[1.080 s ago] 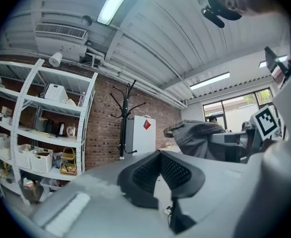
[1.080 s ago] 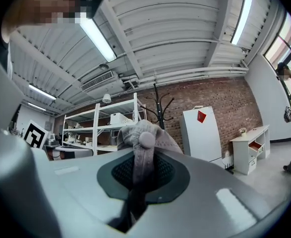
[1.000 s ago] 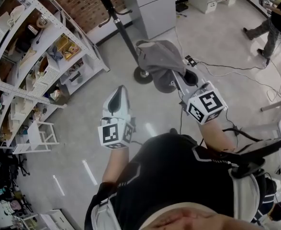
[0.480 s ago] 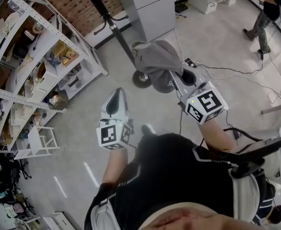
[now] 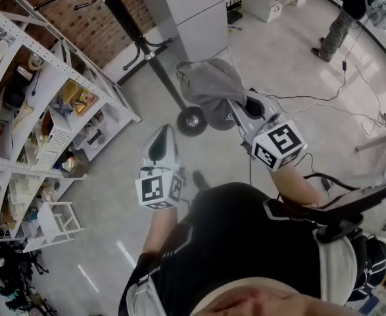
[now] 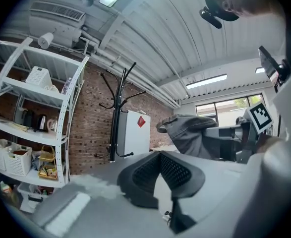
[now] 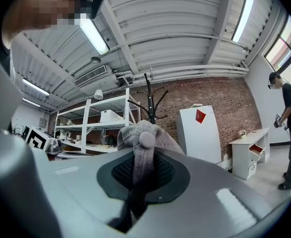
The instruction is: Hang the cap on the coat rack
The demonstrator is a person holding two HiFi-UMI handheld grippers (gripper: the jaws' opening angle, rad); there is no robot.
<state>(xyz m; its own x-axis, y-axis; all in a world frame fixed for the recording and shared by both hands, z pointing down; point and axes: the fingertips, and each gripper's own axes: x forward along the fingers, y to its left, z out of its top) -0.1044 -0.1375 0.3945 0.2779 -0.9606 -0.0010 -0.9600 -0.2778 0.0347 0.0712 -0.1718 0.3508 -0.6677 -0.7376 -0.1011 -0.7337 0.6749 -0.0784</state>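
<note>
Grey cloth of the cap [image 5: 209, 87] is pinched in the right hand-held gripper [image 5: 240, 110], its jaws clamped on the crown with the button showing above them in the right gripper view. The cap is held up near the pole of the coat rack [image 5: 150, 51] and touches no hook. The left hand-held gripper [image 5: 162, 137], jaws together on nothing, hangs farther from the coat rack. As I judge it, the pickup is done; reaching a hook and letting go remain
</note>
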